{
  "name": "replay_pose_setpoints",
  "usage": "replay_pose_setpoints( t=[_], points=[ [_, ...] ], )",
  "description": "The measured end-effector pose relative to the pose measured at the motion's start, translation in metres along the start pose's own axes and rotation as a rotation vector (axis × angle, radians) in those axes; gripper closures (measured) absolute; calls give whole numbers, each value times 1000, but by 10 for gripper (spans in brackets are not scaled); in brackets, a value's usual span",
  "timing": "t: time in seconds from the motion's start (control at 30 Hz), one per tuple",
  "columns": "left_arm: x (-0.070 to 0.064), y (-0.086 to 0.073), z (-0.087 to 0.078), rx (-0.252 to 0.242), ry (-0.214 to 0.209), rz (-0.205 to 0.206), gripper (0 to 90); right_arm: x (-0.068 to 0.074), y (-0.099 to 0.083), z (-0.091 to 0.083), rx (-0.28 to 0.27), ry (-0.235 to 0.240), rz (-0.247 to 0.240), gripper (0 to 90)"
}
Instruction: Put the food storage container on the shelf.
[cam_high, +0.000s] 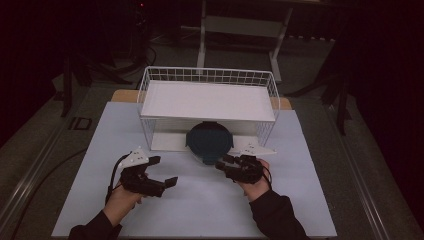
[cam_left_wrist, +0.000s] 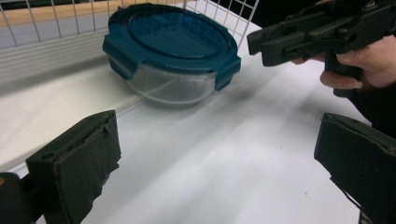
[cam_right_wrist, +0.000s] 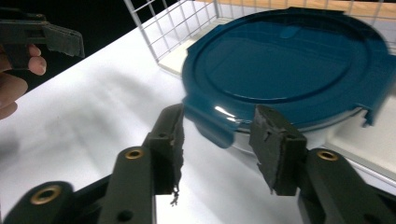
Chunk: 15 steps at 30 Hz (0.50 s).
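Left gripper hangs wide, empty, over the table. Round blue-lidded container sits half-out of the wire basket. Right gripper, jaws part-open astride a lid latch, seemingly untouching; a pull there may pop the lid.

high view: overhead, facing forward | gripper views: low, close | shared: blue-lidded container

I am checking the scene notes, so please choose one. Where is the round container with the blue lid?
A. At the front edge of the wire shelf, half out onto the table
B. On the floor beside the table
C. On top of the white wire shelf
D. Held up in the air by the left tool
A: the container sits at the open front of the wire shelf, partly under its top, on its base board's lip.
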<state>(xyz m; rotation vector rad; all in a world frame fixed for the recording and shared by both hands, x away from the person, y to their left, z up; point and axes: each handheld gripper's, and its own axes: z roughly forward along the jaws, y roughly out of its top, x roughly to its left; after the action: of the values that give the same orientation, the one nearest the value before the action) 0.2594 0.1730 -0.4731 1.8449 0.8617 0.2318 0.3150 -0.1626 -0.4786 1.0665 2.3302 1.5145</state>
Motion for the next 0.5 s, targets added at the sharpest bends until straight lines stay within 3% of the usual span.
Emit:
replay_pose_setpoints(
  t=[0.07,0.27,0.37,0.5],
  points=[
    [-2,-4,-2,4,1,0,6,5,-1,2,10,-7,-21,603],
    [-4,-17,-6,12,13,-8,6,9,-2,13,58,2,-26,840],
    [-5,-24,-8,19,24,-5,6,12,-3,18,85,8,-45,895],
    [-7,-31,-10,16,34,1,6,12,-5,28,120,7,-41,900]
  ],
)
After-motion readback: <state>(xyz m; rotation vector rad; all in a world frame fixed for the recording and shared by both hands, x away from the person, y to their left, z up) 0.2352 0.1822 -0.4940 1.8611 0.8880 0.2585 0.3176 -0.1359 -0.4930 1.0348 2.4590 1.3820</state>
